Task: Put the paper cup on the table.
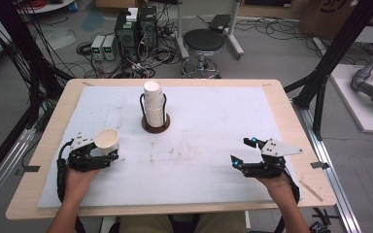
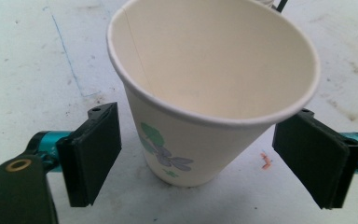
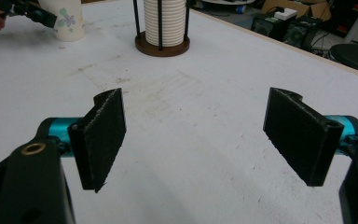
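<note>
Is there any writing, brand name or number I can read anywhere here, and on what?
None can be read.
paper cup: a printed flower with green leaves, no words.
cardboard box: a dark mark at the top edge of the high view, cut off and too blurred to read.
grey units on the floor: any labels are too small to read.

No readable text, label, brand or number appears anywhere; the paper cup (image 2: 200, 98) on the tabletop (image 1: 272, 90) carries only a printed flower motif, no words.
</note>
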Available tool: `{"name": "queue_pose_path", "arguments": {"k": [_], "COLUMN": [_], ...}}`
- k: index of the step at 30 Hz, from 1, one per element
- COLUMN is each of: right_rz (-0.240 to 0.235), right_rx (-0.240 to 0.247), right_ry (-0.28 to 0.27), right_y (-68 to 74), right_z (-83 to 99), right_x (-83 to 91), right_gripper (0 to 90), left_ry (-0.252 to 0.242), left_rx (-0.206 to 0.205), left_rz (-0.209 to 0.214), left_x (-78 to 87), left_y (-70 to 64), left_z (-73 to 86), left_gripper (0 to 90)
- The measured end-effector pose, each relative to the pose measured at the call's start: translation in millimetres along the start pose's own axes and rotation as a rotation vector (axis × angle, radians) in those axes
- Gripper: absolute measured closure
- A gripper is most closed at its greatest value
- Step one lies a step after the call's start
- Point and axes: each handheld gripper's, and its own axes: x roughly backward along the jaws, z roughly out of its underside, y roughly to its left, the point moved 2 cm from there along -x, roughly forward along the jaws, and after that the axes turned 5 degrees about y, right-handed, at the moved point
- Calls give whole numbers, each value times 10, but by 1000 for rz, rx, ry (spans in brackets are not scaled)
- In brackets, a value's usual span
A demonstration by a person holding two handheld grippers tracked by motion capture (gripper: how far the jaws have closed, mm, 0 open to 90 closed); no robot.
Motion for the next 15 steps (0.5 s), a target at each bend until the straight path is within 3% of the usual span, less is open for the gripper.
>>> {"name": "queue_pose_path", "arguments": {"k": [6, 12, 15], "right_rz": [1, 11, 16], "right_rx": [-12, -20, -33], "right_ry": [6, 4, 3], "right_y": [-7, -29, -46], "right_z": [15, 29, 41], "right_x": [6, 16, 29], "right_gripper": [215, 214, 214], "left_ry": [-107, -315, -390], "left_rx": [-10, -32, -65], "left_rz": [27, 14, 52], "left_x": [265, 533, 575], "left_y": [-26, -100, -205], "left_z": [-20, -162, -249], "left_gripper": [153, 154, 154]}}
